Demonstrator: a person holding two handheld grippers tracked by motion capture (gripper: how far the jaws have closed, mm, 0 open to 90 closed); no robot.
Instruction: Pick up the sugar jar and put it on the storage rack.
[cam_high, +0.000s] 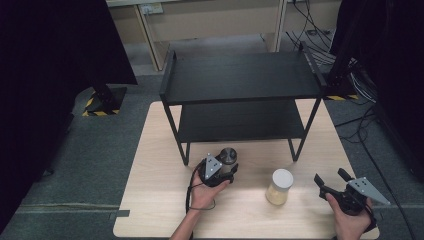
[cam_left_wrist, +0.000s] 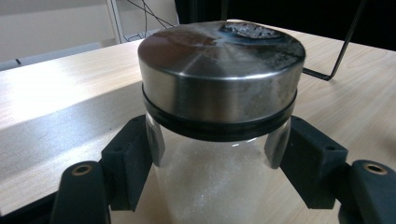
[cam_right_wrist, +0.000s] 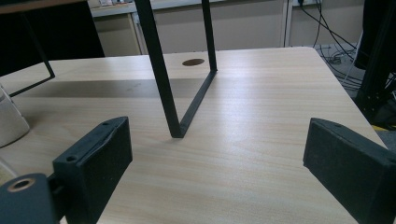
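The left hand-held gripper (cam_left_wrist: 215, 154) is clamped on the steel-lidded jar (cam_left_wrist: 219, 93), the right hand-held gripper (cam_right_wrist: 219, 163) apart; lifting it onto the shelf (cam_high: 240, 77) likely comes next.

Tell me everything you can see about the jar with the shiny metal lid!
The jar with the metal lid is clear glass, holding white grains like sugar. Its round brushed-steel cap has a black ring under it and a dark smudge on top. It stands upright on the wooden table, in front of the black shelf. The left gripper is shut on its sides below the lid.
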